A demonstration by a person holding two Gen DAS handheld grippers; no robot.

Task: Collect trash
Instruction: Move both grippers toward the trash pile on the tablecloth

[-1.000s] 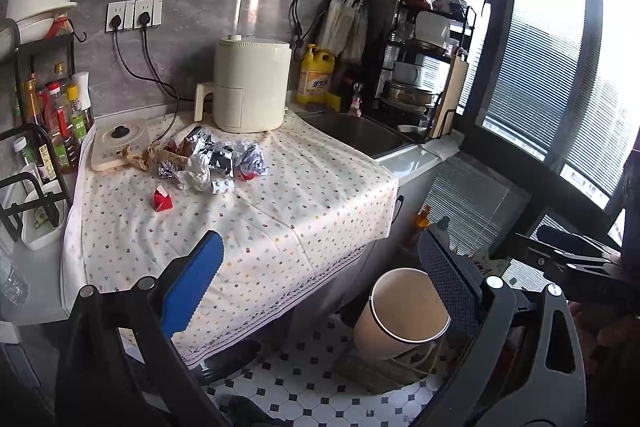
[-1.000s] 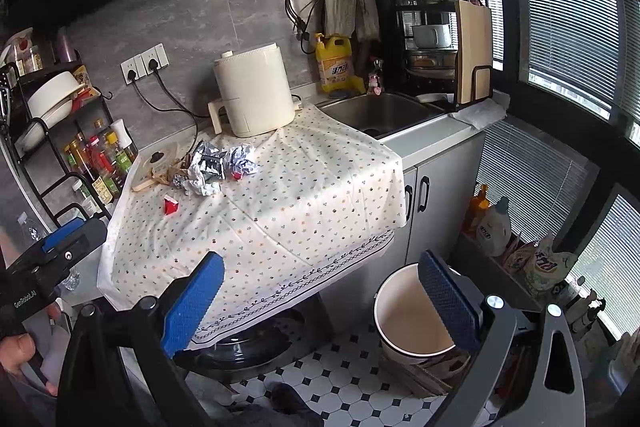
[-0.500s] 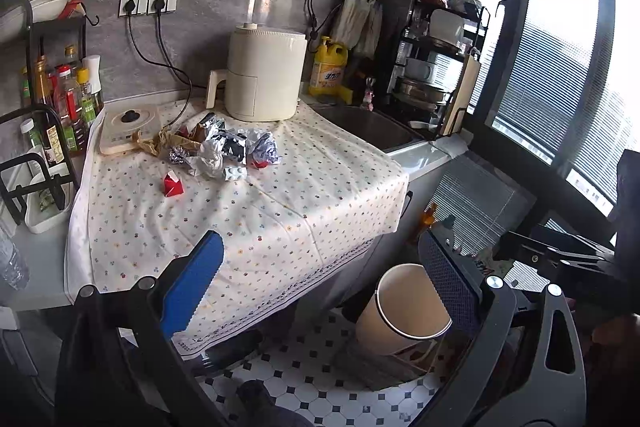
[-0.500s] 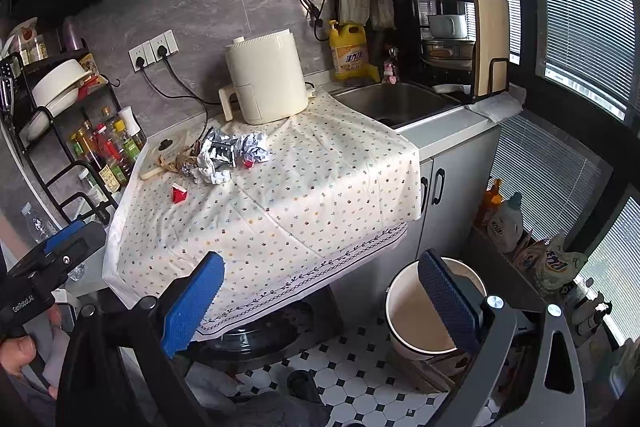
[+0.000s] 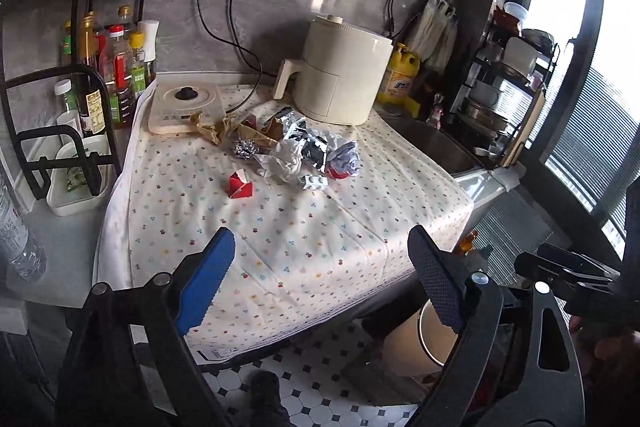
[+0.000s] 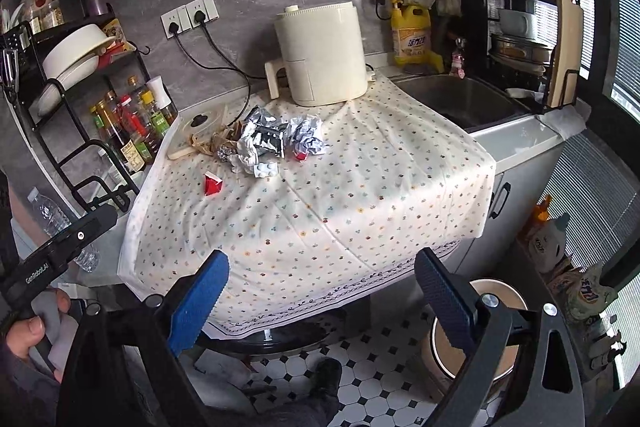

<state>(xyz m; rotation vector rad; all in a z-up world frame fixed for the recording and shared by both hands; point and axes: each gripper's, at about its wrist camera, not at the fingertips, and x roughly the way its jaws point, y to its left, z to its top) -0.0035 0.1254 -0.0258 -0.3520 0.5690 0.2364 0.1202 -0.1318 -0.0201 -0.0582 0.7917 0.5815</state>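
Note:
A heap of crumpled foil and paper trash (image 5: pixel 296 149) (image 6: pixel 272 139) lies at the back of the dotted tablecloth (image 5: pixel 288 227) (image 6: pixel 320 199). A small red wrapper (image 5: pixel 239 185) (image 6: pixel 213 183) lies apart, in front left of the heap. A white blister pack (image 5: pixel 314 182) (image 6: pixel 265 169) lies at the heap's front edge. A cream bin (image 5: pixel 424 343) (image 6: pixel 476 335) stands on the floor at the table's right corner. My left gripper (image 5: pixel 324 283) is open and empty, above the table's front edge. My right gripper (image 6: pixel 324 295) is open and empty, in front of the table.
A cream air fryer (image 5: pixel 340 83) (image 6: pixel 320 55) stands behind the heap, with a flat cooker (image 5: pixel 186 103) to its left. A bottle rack (image 5: pixel 80 75) (image 6: pixel 100 115) stands at the left. A sink (image 6: pixel 460 99) and dish rack (image 6: pixel 528 27) lie at the right.
Both grippers have moved closer to the table and risen, so the tabletop and trash appear larger. Both stayed open and empty.

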